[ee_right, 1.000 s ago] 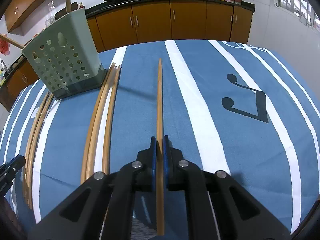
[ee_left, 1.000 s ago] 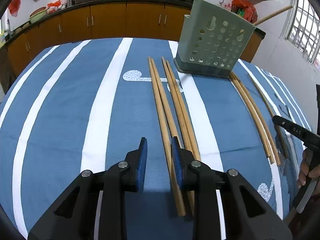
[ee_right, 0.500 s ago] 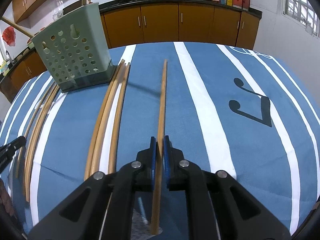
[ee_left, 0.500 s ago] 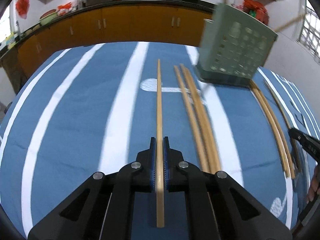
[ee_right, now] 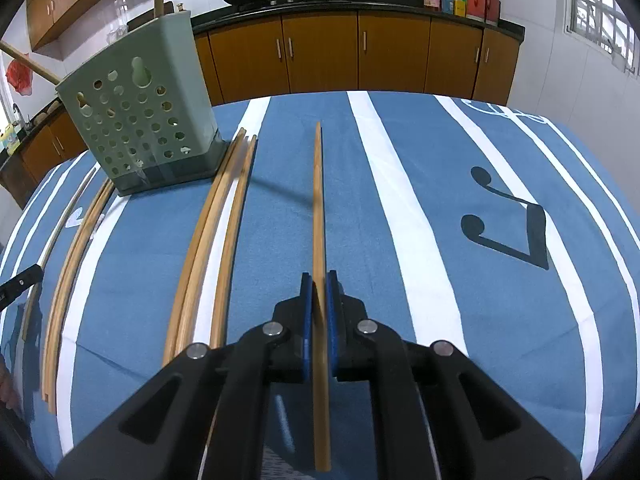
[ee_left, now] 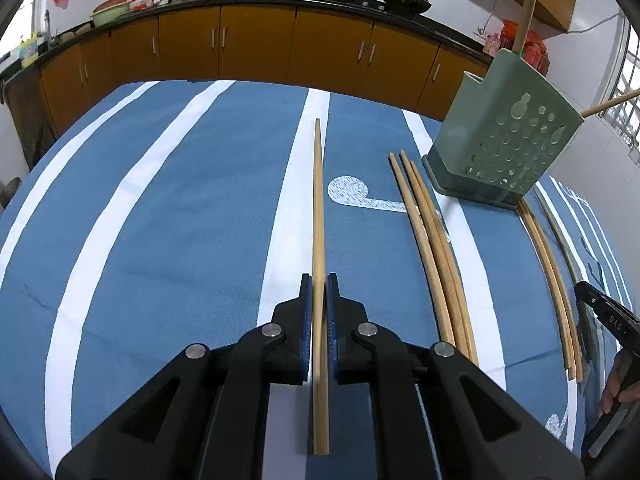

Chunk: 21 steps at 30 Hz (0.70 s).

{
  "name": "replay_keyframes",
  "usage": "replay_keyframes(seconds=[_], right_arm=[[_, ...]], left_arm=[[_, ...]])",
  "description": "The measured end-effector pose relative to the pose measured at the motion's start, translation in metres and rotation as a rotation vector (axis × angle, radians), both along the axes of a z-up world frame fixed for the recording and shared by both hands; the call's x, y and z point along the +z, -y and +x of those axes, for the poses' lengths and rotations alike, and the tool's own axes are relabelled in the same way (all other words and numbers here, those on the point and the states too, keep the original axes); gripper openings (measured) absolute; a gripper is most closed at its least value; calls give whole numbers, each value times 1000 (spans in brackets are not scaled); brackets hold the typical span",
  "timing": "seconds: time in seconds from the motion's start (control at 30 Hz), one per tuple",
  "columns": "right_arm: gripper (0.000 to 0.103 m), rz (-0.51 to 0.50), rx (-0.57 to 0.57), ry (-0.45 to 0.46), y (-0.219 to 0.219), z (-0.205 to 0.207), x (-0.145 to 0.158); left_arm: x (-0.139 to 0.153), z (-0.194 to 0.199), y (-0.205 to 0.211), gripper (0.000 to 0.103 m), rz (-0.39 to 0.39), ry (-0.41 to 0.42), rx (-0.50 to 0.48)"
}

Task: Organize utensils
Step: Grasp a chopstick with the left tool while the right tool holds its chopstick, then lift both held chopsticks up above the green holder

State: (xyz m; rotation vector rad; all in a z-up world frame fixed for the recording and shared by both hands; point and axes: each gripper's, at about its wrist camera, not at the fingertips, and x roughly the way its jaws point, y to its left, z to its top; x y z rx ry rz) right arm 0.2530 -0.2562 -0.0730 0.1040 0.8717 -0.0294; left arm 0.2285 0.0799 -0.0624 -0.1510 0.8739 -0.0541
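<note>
The left hand-held gripper (ee_left: 319,300) has its blue pads pinched onto a single wooden chopstick (ee_left: 318,208), which runs straight ahead between the fingers and sticks out behind them as well. The right hand-held gripper (ee_right: 319,300) is likewise pressed together on its own chopstick (ee_right: 318,208), gripped partway along its length with the far end pointing toward the cabinets (ee_right: 320,52).

Both work over a bench covered by a blue cloth (ee_left: 180,220) with white stripes and music-note prints. A pale green utensil holder (ee_left: 504,144) with round holes stands on a darker base near the far side of the bench; at least two sticks already rise out of its top. In the left view, three loose chopsticks (ee_left: 432,248) lie together on the cloth to the right of the held one, just in front of the holder, and another bundle (ee_left: 552,276) lies further right, past the holder's corner. In the right view these same groups (ee_right: 208,240) lie to the left of the held stick, well apart from it.
</note>
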Motion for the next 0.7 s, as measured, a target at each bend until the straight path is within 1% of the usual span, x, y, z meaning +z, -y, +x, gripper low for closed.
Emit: replay_keyframes(seconds=[0.37, 0.63, 0.7], right_arm=[[8, 0, -2, -2, -1, -1, 0], [8, -2, -2, -2, -1, -1, 1], [8, -11, 1, -4, -3, -6, 1]], left_arm=[[0, 0, 2, 8, 16, -1, 0], [-1, 0, 1, 8, 11, 0, 0], [-1, -2, 2, 8, 27, -2, -6]])
